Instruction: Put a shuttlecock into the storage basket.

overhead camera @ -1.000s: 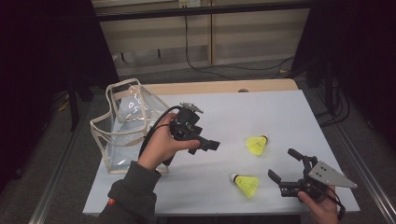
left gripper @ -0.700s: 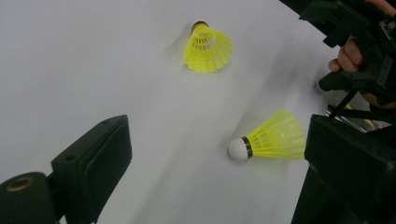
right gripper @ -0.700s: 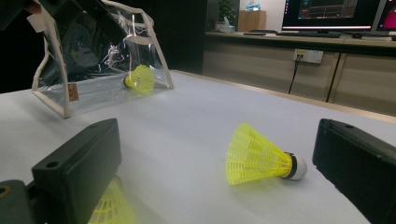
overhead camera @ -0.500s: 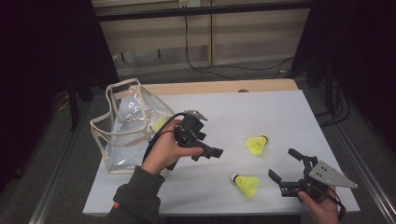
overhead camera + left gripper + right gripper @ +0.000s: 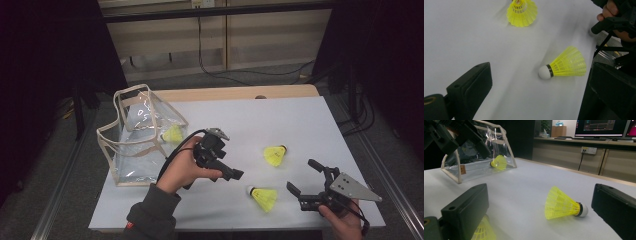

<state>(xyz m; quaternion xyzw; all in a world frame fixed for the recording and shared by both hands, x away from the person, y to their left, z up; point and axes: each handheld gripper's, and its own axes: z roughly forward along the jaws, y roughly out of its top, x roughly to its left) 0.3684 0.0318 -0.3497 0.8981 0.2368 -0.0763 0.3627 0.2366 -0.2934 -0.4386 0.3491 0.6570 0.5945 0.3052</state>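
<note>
A clear plastic bag (image 5: 134,137) with a beige rim lies at the table's left, and a yellow shuttlecock (image 5: 172,134) rests just inside its mouth. Two more yellow shuttlecocks lie on the white table: one to the right (image 5: 275,155), one nearer the front (image 5: 264,197). My left gripper (image 5: 231,172) hovers open right of the bag, jaws pointing at the front shuttlecock (image 5: 564,66), with nothing between them. My right gripper (image 5: 300,174) stands open at the front right, and the far shuttlecock (image 5: 562,203) lies beyond its jaws.
The white table top (image 5: 280,120) ends in a wooden strip at the back. Metal rails run along both sides of the table. In the right gripper view the bag (image 5: 474,167) stands at the far left, beneath the left gripper (image 5: 454,135).
My left gripper has drawn away from the bag's mouth, moving right and toward the front. A shuttlecock now shows in the bag's mouth. The right gripper has stayed put.
</note>
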